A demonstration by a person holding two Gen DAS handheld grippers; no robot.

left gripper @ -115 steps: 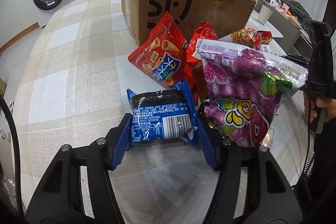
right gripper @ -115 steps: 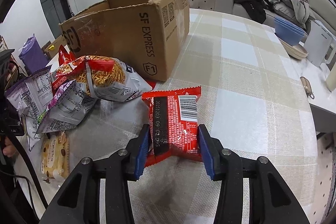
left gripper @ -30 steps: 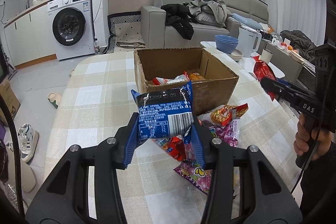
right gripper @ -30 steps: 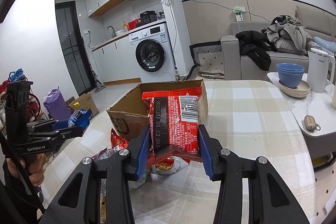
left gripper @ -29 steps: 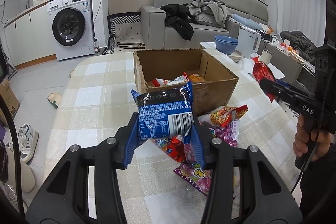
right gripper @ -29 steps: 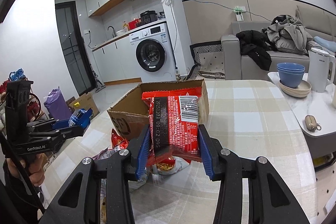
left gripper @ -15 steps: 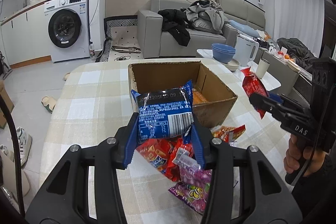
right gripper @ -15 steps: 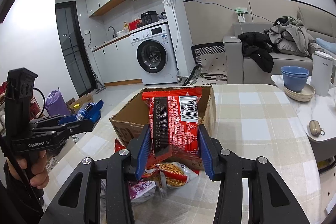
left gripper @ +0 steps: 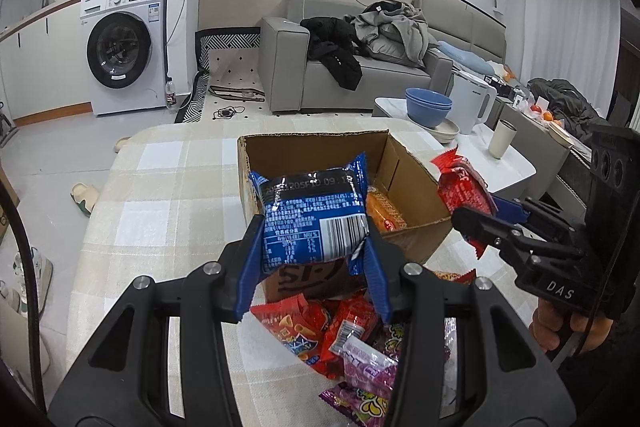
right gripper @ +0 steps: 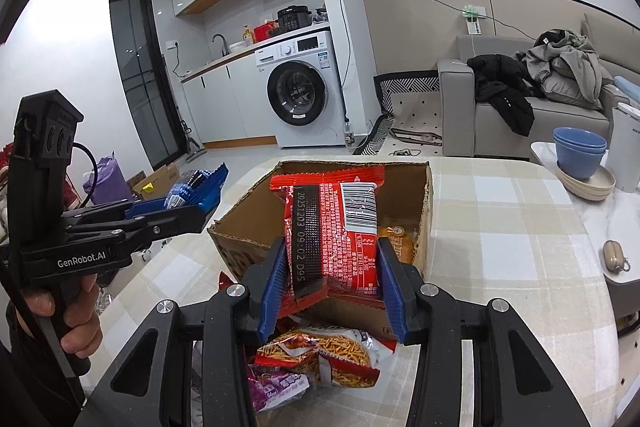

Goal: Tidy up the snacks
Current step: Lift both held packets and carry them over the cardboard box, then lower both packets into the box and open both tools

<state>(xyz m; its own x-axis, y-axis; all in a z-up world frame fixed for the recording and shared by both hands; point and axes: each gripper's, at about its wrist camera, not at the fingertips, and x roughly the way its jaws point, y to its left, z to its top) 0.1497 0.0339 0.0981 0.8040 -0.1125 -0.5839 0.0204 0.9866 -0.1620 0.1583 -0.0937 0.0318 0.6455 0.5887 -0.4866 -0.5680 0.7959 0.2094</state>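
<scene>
1. My left gripper is clamped on a blue snack packet. Both blue pads press its sides, and its barcode faces the left wrist camera.
2. I hold the blue snack packet in the air in front of the near wall of the cardboard box. From the right wrist view the same packet shows to the left of the box, outside its rim.
3. My right gripper is clamped on a red snack packet, which stands upright between the pads with its date strip and barcode toward the camera.
4. From the left wrist view the red snack packet hangs at the box's right side, near the right front corner; I cannot tell whether it is over the opening or just outside it.
5. The cardboard box stands open on the checked tablecloth, and an orange packet lies inside it on the floor of the box.
6. Loose snacks lie on the cloth just in front of the box: a red cone-snack bag, a purple candy bag and a noodle-snack bag.
7. Background: a washing machine, a grey sofa with clothes, blue bowls and a white kettle on a side table.
</scene>
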